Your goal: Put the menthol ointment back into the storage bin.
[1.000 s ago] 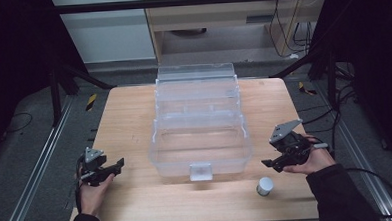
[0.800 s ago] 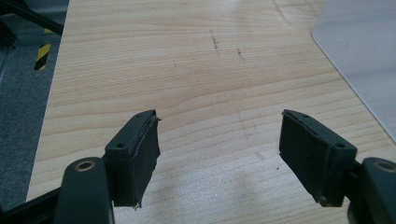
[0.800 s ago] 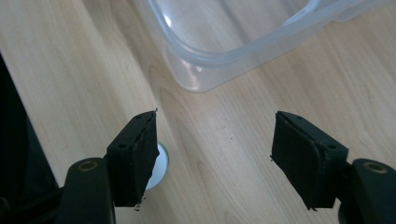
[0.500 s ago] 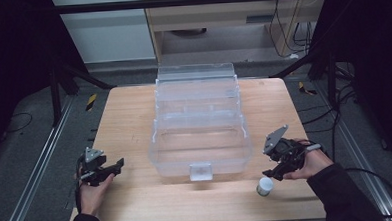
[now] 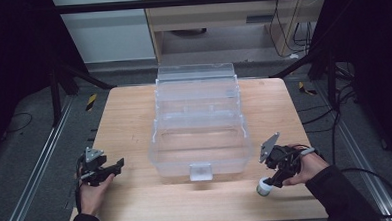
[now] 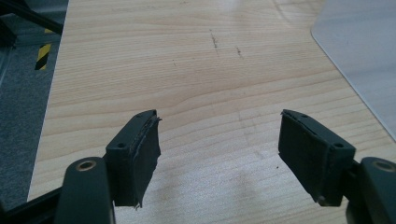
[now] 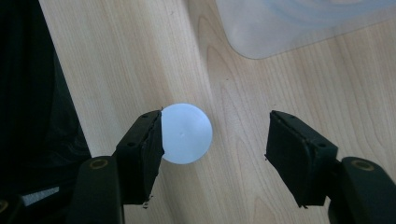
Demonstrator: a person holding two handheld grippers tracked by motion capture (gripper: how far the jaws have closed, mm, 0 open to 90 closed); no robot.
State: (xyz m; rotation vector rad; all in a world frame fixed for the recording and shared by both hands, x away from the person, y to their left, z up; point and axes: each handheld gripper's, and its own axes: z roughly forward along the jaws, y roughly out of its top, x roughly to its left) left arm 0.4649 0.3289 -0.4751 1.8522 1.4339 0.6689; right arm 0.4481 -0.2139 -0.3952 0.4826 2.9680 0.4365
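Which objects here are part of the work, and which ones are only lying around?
In use:
- small round white-lidded container, between the open right claw
- clear plastic storage box

Lying about:
- open left claw, idle over the light wooden table

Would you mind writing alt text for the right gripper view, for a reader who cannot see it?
The right gripper, jaws open, looks straight down on a small round white-capped container that stands on the wooden table, close against one jaw and apart from the other. A corner of the clear plastic box shows at the top.
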